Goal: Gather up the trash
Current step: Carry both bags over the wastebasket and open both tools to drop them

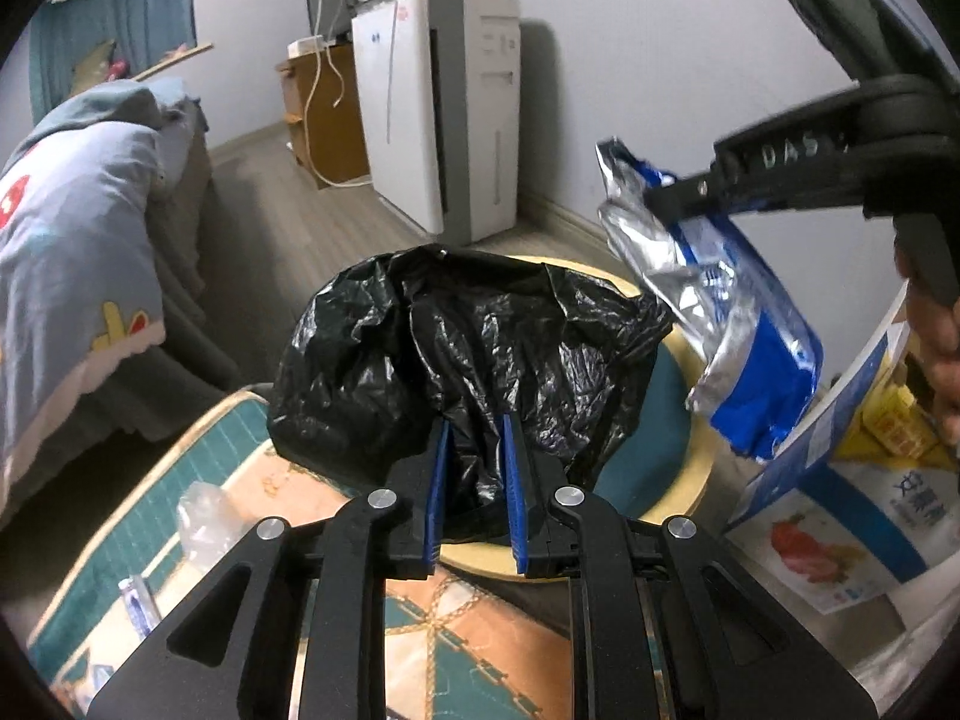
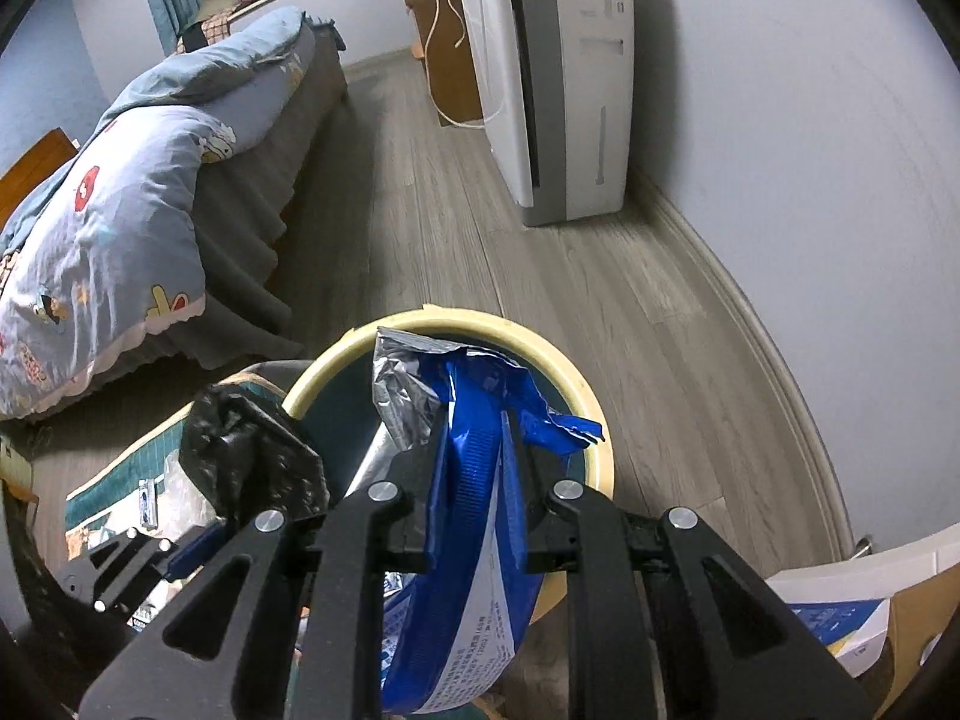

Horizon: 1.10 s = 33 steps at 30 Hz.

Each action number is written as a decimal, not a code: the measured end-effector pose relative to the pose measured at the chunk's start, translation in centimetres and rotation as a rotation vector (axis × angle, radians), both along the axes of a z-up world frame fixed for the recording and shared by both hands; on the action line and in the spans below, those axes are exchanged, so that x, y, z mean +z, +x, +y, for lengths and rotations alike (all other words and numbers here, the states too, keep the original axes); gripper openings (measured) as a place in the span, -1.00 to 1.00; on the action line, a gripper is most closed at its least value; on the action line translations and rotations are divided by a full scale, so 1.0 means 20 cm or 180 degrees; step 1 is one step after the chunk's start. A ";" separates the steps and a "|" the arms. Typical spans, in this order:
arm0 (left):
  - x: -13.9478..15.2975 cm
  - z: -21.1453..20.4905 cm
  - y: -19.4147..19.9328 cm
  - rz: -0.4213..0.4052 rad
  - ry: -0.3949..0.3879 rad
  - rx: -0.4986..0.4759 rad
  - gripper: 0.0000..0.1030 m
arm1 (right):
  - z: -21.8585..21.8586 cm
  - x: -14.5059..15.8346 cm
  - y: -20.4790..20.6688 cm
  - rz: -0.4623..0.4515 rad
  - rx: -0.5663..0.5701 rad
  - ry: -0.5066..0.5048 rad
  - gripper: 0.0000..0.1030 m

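My left gripper [image 1: 475,420] is shut on a crumpled black trash bag [image 1: 420,348], held over a round bin with a cream rim [image 1: 699,468]. My right gripper [image 2: 477,420] is shut on a blue and silver foil snack packet [image 2: 474,510], held above the same bin [image 2: 588,396]. In the left wrist view the packet [image 1: 738,324] hangs to the right of the bag, pinched by the right gripper [image 1: 678,195]. In the right wrist view the bag [image 2: 252,456] and the left gripper [image 2: 198,543] sit at the lower left.
A patterned mat [image 1: 240,438] with small clear wrappers [image 1: 204,516] lies at the lower left. A printed box [image 1: 840,516] stands at the right. A bed with a blue quilt [image 2: 132,210] is on the left, a white appliance [image 2: 558,84] by the wall, wooden floor [image 2: 576,300] between.
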<state>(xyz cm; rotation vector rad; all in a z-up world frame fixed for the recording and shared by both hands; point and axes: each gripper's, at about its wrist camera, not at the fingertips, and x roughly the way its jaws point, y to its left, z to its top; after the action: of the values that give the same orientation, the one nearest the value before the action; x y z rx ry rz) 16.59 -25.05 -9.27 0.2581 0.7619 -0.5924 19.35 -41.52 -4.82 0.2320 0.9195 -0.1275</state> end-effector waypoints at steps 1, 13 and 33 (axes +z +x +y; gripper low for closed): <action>-0.01 0.00 0.01 0.0012 0.0006 0.0016 -0.59 | 0.00 0.01 -0.01 -0.0032 0.0000 0.0000 -0.68; 0.00 0.10 0.04 -0.0067 -0.0046 0.0191 0.42 | -0.01 0.07 -0.03 -0.0303 -0.0149 0.0083 0.22; 0.52 0.69 -0.17 -0.0276 0.0090 0.0878 0.81 | 0.31 0.27 -0.06 -0.0442 0.0140 0.0421 0.89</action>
<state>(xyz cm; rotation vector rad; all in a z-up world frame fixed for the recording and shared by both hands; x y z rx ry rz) 13.20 -11.19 1.06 0.1992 0.7076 -0.3079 18.07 -35.24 0.62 0.3390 0.7949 -0.0093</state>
